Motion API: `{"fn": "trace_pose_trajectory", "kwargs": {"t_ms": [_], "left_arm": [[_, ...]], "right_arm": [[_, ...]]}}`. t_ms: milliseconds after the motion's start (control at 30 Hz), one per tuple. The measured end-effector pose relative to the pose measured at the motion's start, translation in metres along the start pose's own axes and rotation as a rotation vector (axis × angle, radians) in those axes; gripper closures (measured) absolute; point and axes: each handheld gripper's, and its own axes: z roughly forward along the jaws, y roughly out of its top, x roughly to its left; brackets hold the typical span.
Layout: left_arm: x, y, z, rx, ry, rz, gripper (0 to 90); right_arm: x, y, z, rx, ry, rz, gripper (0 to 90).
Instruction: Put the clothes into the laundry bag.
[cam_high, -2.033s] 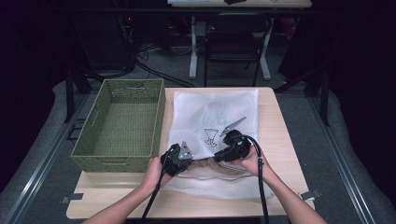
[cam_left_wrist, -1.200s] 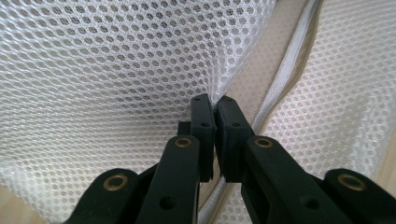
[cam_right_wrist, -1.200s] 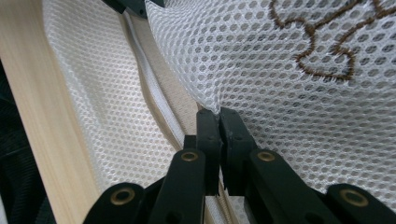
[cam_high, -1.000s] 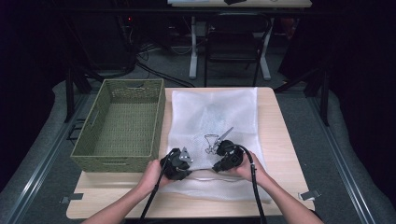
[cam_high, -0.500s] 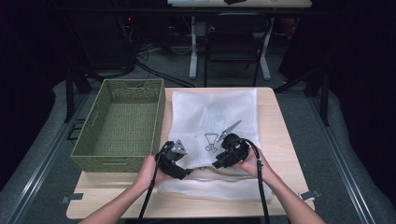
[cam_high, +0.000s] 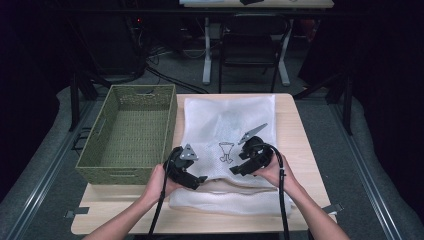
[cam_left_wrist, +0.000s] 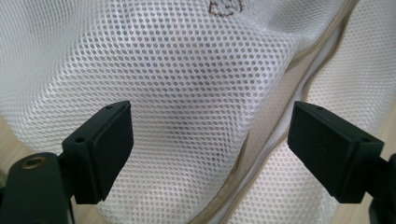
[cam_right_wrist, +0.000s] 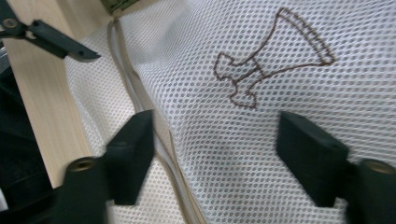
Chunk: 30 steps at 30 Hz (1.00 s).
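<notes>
The mesh bag (cam_high: 227, 145) lies flat on the table (cam_high: 295, 130), just right of the basket (cam_high: 125, 135), its near edge folded toward me. It looks light and limp: fine netting that will sag and bunch when lifted, and thin enough to slip out of a shallow pinch. The firmest hold seems to be the zipper seam (cam_left_wrist: 280, 126), the beige band near the fold, where the cloth is doubled.

My left gripper (cam_high: 192, 177) sits low over the bag's near-left part, jaws wide, nothing between them but mesh below. My right gripper (cam_high: 245, 167) hovers by the brown print (cam_right_wrist: 275, 60), jaws also wide and empty. Its view is blurred, so I cannot say whether the pads touch the cloth. Both hands angle inward, wrists low, forearms coming up from the near edge.
</notes>
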Motion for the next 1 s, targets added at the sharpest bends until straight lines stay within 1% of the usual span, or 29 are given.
{"fn": "trace_pose_trajectory", "kwargs": {"t_ms": [67,133,200,233,333,433,467,533,600,767,800,867,900,967,1000], "left_arm": [[-0.002,0.0,-0.006,-0.013,0.005,0.002,12.7],[-0.003,-0.001,-0.011,-0.023,0.007,0.001,11.4],[-0.003,-0.003,-0.017,-0.028,0.014,-0.002,9.7],[-0.004,-0.005,-0.019,-0.037,0.018,-0.005,9.5],[-0.005,-0.012,-0.027,-0.039,0.028,-0.013,7.7],[-0.008,-0.021,-0.035,-0.042,0.039,-0.013,6.3],[-0.009,-0.023,-0.037,-0.041,0.038,-0.013,5.8],[-0.012,-0.028,-0.043,-0.043,0.05,-0.009,5.2],[-0.015,-0.033,-0.05,-0.046,0.049,-0.008,4.7],[-0.027,-0.047,-0.064,-0.057,0.066,0.004,4.0],[-0.028,-0.048,-0.066,-0.046,0.064,0.009,3.9],[-0.032,-0.053,-0.07,-0.047,0.071,0.013,3.8],[-0.034,-0.057,-0.072,-0.04,0.072,0.015,3.7],[-0.036,-0.063,-0.076,-0.029,0.101,0.027,3.5],[-0.037,-0.066,-0.078,-0.026,0.102,0.021,3.4]], "right_arm": [[0.003,-0.001,-0.004,-0.006,-0.013,0.007,21.4],[0.004,-0.003,-0.01,-0.034,-0.012,0.017,17.5],[0.006,-0.006,-0.016,-0.045,-0.032,0.029,15.2],[0.007,-0.009,-0.018,-0.054,-0.038,0.031,14.8],[0.011,-0.018,-0.026,-0.066,-0.069,0.038,11.3],[0.013,-0.027,-0.031,-0.075,-0.096,0.048,6.6],[0.013,-0.03,-0.032,-0.079,-0.107,0.053,6.1],[0.015,-0.037,-0.036,-0.08,-0.12,0.062,4.1],[0.017,-0.045,-0.039,-0.083,-0.139,0.067,3.8],[0.02,-0.064,-0.045,-0.082,-0.169,0.073,3.0],[0.021,-0.069,-0.046,-0.08,-0.174,0.078,3.0],[0.022,-0.075,-0.047,-0.083,-0.181,0.085,3.0],[0.022,-0.08,-0.048,-0.083,-0.181,0.099,3.0],[0.023,-0.089,-0.05,-0.085,-0.192,0.109,2.9],[0.023,-0.092,-0.051,-0.082,-0.195,0.112,2.9]]}}
